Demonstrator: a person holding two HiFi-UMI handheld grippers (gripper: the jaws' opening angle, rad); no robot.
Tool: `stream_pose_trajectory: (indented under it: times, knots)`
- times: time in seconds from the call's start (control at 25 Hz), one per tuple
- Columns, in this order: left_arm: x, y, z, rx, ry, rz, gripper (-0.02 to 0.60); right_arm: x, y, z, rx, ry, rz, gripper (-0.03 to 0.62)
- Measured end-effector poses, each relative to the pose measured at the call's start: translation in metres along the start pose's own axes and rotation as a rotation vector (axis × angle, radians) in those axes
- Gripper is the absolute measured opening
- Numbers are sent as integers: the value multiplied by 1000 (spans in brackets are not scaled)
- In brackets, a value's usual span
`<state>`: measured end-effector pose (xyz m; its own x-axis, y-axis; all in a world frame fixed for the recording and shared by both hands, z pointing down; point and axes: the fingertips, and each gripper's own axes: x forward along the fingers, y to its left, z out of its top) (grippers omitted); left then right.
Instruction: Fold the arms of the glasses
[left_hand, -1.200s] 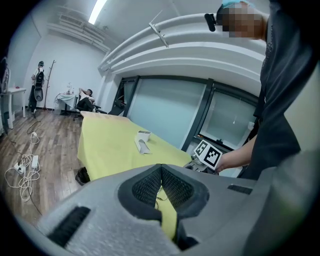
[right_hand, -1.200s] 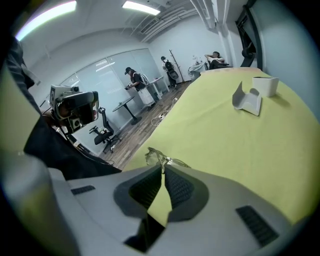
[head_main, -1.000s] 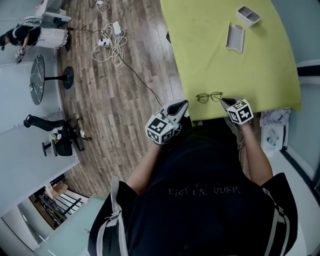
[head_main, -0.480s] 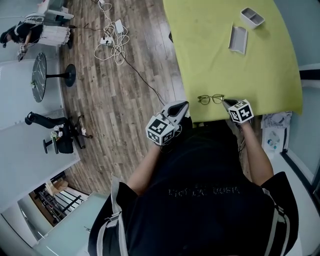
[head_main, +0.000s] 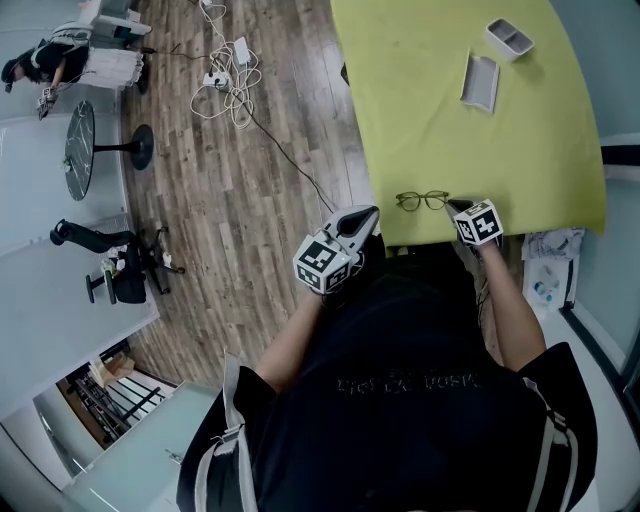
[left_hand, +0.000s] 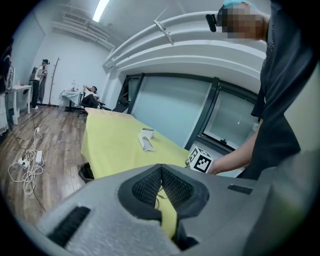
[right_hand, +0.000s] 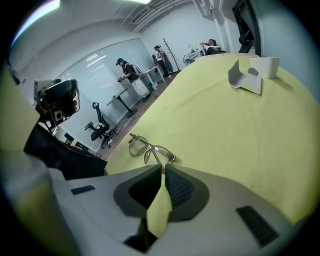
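The fingers of the right gripper (right_hand: 162, 168) are closing on the tip of one arm of the glasses (right_hand: 149, 149), which are lying open at the near edge of the yellow bench (right_hand: 225, 125). The left gripper (left_hand: 161, 170) is holding its fingers together on nothing, just off the bench's near left corner, over the wooden floor (head_main: 250, 190).

Count: 1 glasses (head_main: 420, 200); 2 grippers, left gripper (head_main: 371, 211) and right gripper (head_main: 451, 205); 1 white tray (head_main: 510, 38); 1 white stand (head_main: 480, 82); 1 worktop (head_main: 420, 110).

Black short-sleeved T-shirt (head_main: 400, 420) with faint chest lettering, pale straps (head_main: 232, 432) over both shoulders, and a grey left gripper (head_main: 370, 212) and right gripper (head_main: 451, 205), black-padded, each carrying a white black-marker cube.
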<state>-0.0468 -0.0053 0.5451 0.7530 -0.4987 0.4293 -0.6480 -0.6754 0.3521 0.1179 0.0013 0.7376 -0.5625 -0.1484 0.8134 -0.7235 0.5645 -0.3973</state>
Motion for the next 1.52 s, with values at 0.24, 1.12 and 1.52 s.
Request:
stream_pose_trajectory:
  times: [0.24, 1.12, 1.52]
  knots:
    - [-7, 7, -5, -22, -2, 32, 18, 5, 0, 0, -21, 21, -13, 38]
    - [-9, -1, -8, 47, -23, 2, 18, -13, 8, 12, -47, -91, -86, 37]
    - [-2, -2, -4, 40, -50, -27, 18, -47, 16, 26, -1, -249, -102, 34]
